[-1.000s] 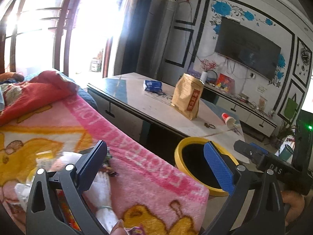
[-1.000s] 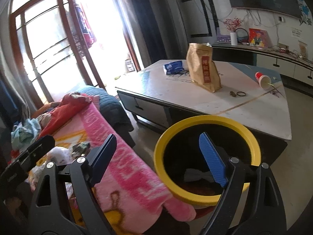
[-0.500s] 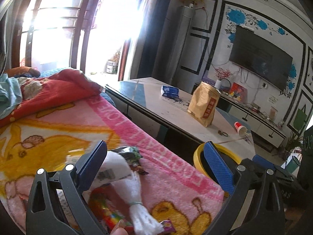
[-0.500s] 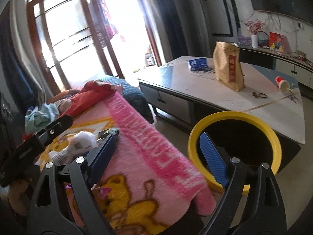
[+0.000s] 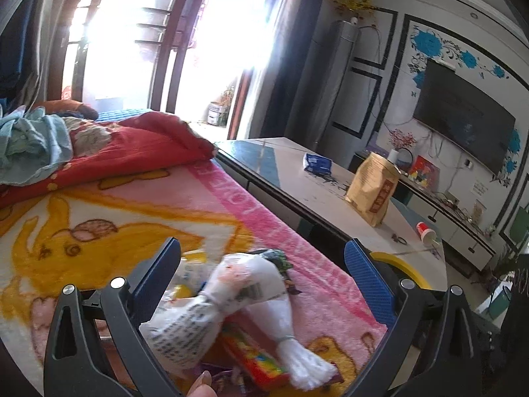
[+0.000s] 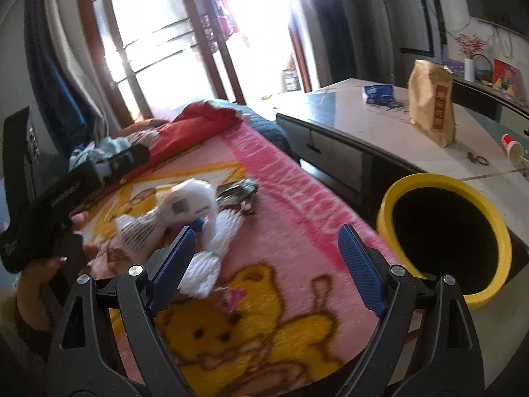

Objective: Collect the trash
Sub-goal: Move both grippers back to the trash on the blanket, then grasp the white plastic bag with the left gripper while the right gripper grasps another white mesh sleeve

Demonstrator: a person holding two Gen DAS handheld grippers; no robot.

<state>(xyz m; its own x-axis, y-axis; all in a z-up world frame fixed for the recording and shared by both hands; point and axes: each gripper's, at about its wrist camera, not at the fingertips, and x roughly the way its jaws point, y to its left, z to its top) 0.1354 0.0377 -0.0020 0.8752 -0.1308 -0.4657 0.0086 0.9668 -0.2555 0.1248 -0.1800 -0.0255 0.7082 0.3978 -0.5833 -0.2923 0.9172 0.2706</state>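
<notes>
**Trash pile on blanket: soft, light, grab at the bulge**

Trash sits in a small heap on the pink blanket (image 5: 271,218), lower centre of the left wrist view and centre-left of the right wrist view. Main piece is a white plastic bag (image 5: 228,301), crumpled, printed, with a white foam net sleeve (image 5: 297,354) lying against it. A colourful wrapper (image 5: 254,360) is partly under them; a dark green wrapper (image 6: 238,190) lies just beyond.

Left gripper (image 5: 263,274): jaws spread wide, straddling the bag, nothing pinched. Right gripper (image 6: 266,254): jaws spread too, empty, foam sleeve near its left finger.

Handling guess: all of it looks light and limp. The bag should crush under the pads, film likely slippery, so pinch the bunched middle, not a loose edge. Foam net is springy; take its tied neck. Risk: snagging blanket pile.

Yellow bin (image 6: 446,231) stands at lower right, just beside the blanket edge.
</notes>
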